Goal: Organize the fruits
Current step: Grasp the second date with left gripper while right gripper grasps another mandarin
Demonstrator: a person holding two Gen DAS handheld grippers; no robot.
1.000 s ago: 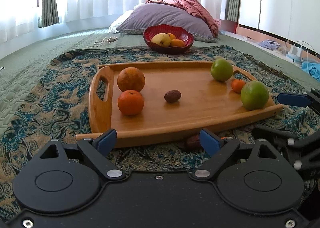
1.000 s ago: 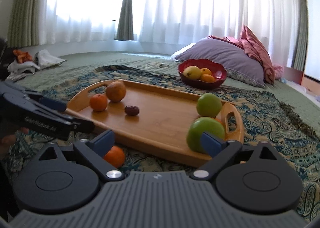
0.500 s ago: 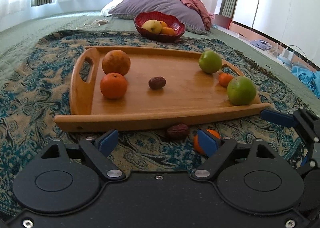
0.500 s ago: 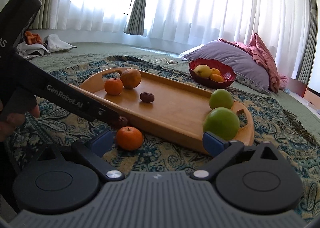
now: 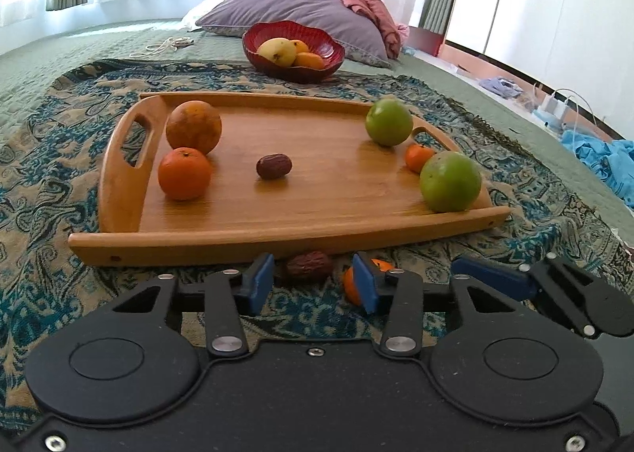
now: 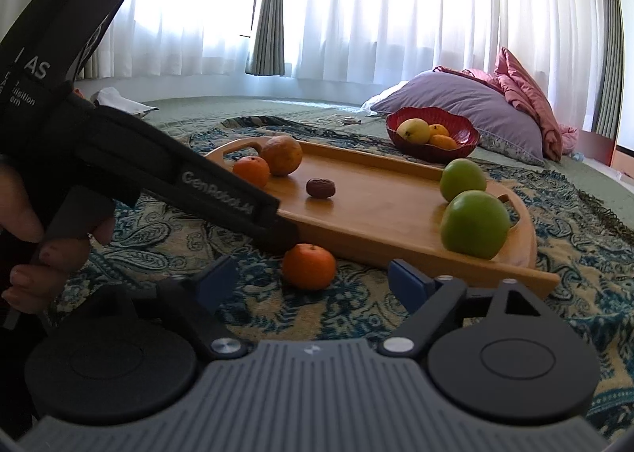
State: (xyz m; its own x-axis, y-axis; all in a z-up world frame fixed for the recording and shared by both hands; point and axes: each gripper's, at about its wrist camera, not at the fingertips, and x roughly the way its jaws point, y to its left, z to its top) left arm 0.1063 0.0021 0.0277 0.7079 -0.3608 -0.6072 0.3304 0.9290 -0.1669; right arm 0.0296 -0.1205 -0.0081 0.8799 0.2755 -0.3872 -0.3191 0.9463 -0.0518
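Patterned rug (image 5: 47,174); left gripper (image 5: 313,283) jaws apart around date (image 5: 309,265); right gripper (image 6: 313,285) wide before tangerine (image 6: 309,266).

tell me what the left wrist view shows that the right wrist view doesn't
Only the left wrist view shows the date on the rug between the open left gripper fingers, and a small orange by the tray's right handle. Only the right wrist view shows the hand holding the left gripper, and the whole loose orange. Both show the tray, two green apples, the date on the tray and the red bowl.
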